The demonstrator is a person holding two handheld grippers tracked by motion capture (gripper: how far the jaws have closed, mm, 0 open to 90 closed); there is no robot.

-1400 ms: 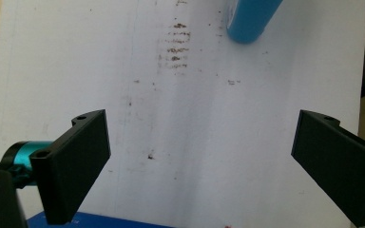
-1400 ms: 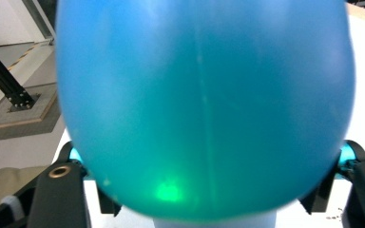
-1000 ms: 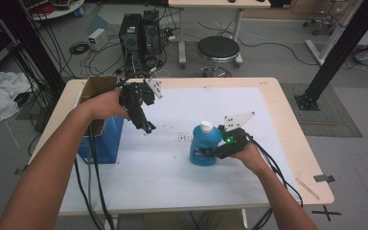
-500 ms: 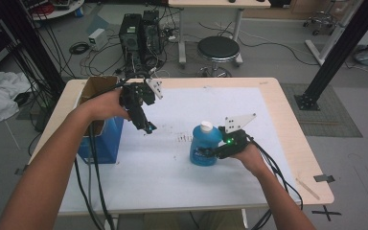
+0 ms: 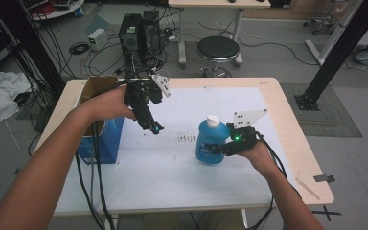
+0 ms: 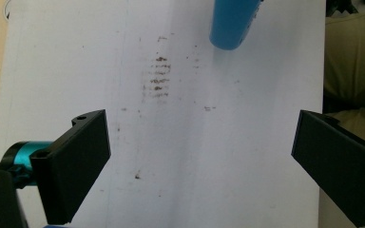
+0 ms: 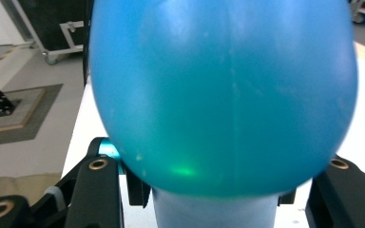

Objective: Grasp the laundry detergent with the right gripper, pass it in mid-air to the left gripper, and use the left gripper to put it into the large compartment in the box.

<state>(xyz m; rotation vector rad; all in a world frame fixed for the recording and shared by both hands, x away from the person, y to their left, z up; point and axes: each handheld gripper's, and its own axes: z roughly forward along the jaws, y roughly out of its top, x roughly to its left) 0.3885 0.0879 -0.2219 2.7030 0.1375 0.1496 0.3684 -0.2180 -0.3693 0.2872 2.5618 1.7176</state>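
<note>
The right tongs [image 5: 215, 147] are clamping the blue bottle [image 5: 207, 142] low on its body, jaws closed in from either side; in the right gripper view the bottle [image 7: 223, 95] is bulging large above the jaws and a paler band is sitting between them. The bottle, white cap [image 5: 212, 120] up and roughly upright, is sitting over the white sheet [image 5: 172, 167] near the middle of the worktop [image 5: 287, 124] — whether its base is touching the sheet or just off it, I cannot tell. The left tongs [image 5: 149, 125] are hanging wide apart with nothing between them, pointing down at the smudged patch [image 5: 187, 138] on the sheet; in the left gripper view the bottle's blue base [image 6: 233, 23] is showing at the top edge, well beyond the jaws. A blue box [image 5: 106, 139] with an open cardboard flap is standing just beside the left forearm. Risks, as I judge them: the grip is low on a rounded, slick-looking body, so the top-heavy bottle may be tipping or sliding out if the wrist is swung quickly. The left tongs, brought in for the cap, could be knocking the bottle sideways — and a squeeze on soft plastic with a loosened cap could be spilling liquid.
</note>
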